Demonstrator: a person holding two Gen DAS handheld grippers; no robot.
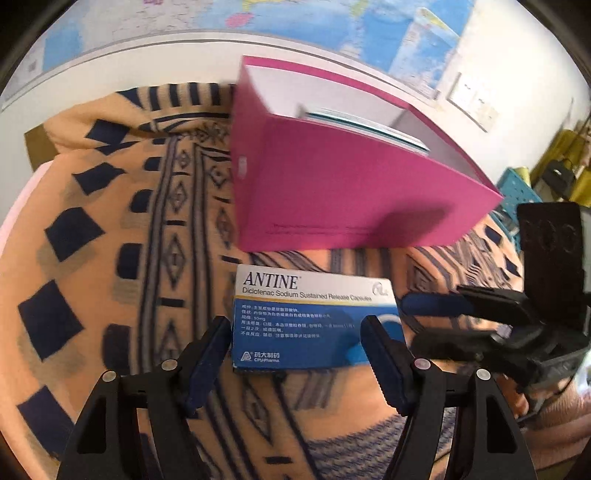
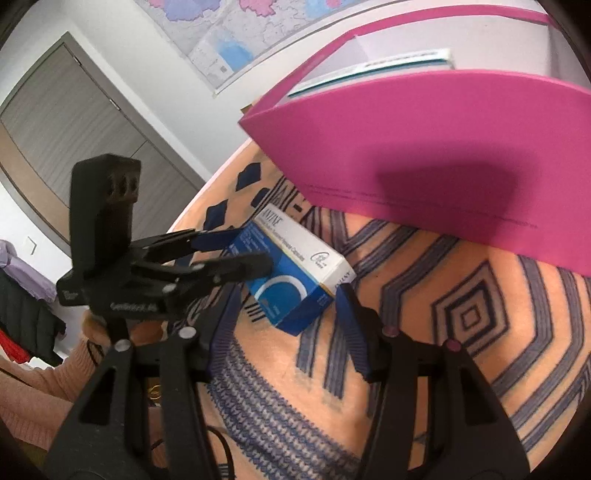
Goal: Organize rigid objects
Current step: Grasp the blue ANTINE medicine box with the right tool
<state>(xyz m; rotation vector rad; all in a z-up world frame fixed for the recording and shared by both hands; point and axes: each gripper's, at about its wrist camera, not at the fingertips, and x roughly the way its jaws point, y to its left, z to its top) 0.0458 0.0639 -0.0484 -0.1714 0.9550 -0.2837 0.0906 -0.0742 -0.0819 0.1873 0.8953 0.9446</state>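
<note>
A blue and white ANTINE medicine box (image 1: 314, 317) lies flat on the patterned blanket (image 1: 122, 258), just in front of an open magenta box (image 1: 351, 192). The magenta box holds a white and teal carton (image 1: 369, 129). My left gripper (image 1: 299, 332) is open, its fingers on either side of the medicine box's near end. My right gripper (image 2: 288, 310) is open, and the medicine box (image 2: 295, 273) sits between its fingertips. It also shows in the left wrist view (image 1: 417, 321), at the box's right end. The left gripper shows in the right wrist view (image 2: 243, 247) at the box's left end.
The blanket (image 2: 461, 332) covers the whole work surface. Maps hang on the white wall (image 1: 295, 22) behind. A teal crate (image 1: 517, 188) and yellow items stand at the far right. A grey door (image 2: 74, 122) and hanging clothes (image 2: 22, 314) are on the left.
</note>
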